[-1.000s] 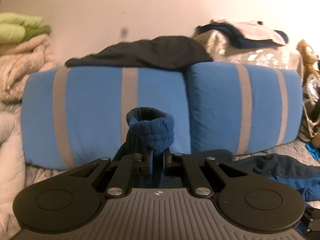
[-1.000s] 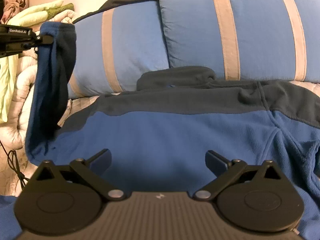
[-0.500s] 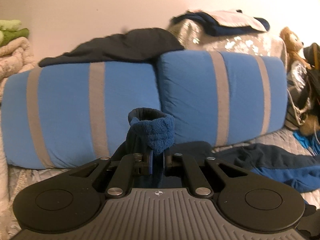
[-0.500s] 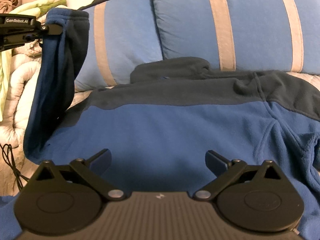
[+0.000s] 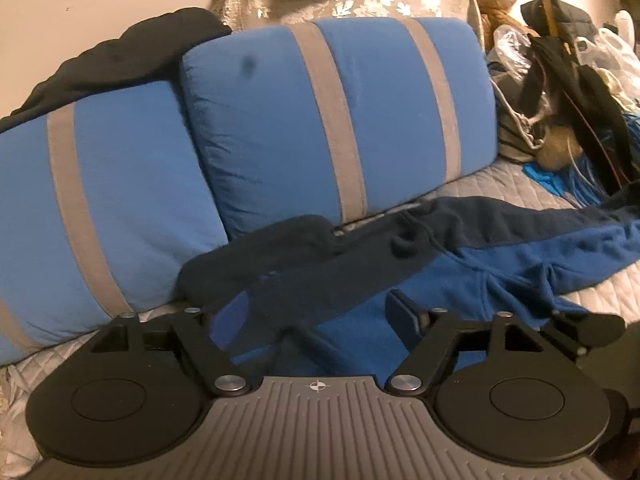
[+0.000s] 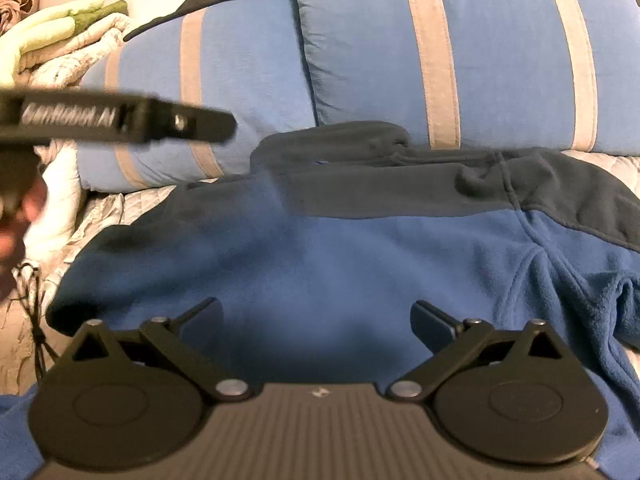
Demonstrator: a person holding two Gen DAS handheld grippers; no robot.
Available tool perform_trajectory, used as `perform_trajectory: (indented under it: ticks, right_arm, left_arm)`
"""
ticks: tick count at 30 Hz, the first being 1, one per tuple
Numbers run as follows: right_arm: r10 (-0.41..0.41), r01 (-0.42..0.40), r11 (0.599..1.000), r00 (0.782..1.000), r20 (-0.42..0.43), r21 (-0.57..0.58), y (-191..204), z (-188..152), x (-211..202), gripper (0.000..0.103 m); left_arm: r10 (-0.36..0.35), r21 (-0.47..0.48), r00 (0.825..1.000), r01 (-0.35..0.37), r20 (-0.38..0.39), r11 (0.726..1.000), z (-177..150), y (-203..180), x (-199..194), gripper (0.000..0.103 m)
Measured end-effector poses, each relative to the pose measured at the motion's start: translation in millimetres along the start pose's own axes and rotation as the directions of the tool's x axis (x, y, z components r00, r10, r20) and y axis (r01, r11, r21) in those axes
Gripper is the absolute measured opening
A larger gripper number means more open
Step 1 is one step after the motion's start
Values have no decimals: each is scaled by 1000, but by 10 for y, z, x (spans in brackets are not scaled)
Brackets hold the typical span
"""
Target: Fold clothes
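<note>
Fleece spread flat across centre frame for folding; left tool opening, sleeve loose between; right tool spread, empty.

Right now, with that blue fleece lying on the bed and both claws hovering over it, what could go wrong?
The left gripper is opening over the blue fleece, and the sleeve between its fingers looks loose, so it may land crooked and spoil the fold. The other sleeve is bunched and may fold in wrinkled. The collar touches the striped pillows and could catch there.
</note>
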State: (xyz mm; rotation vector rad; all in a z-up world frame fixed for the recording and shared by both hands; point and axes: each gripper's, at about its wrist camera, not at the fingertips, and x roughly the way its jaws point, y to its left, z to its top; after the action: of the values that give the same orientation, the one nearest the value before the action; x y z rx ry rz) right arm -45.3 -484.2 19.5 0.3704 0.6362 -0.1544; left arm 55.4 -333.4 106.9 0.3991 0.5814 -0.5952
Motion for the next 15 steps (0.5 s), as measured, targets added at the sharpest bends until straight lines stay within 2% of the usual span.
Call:
perform_trajectory:
  ticks: [5,10,15]
  right_arm:
    - [-5,5,1000,1000,-3,-6,11,-8,5,103]
    - [-13,13,999,1000,-5,-32,39,-27,-4,103]
    - [-26,25,998,1000,-15,-59,69,-37,16,103]
  left_arm:
    - [11,-26,1000,-11,-6,1000,-120,136,-192,76]
    - [77,-83,997,-75,18,994,-282,415,-505,76]
    - [147,-114,989,-147,-8,983,-483,682,-743,76]
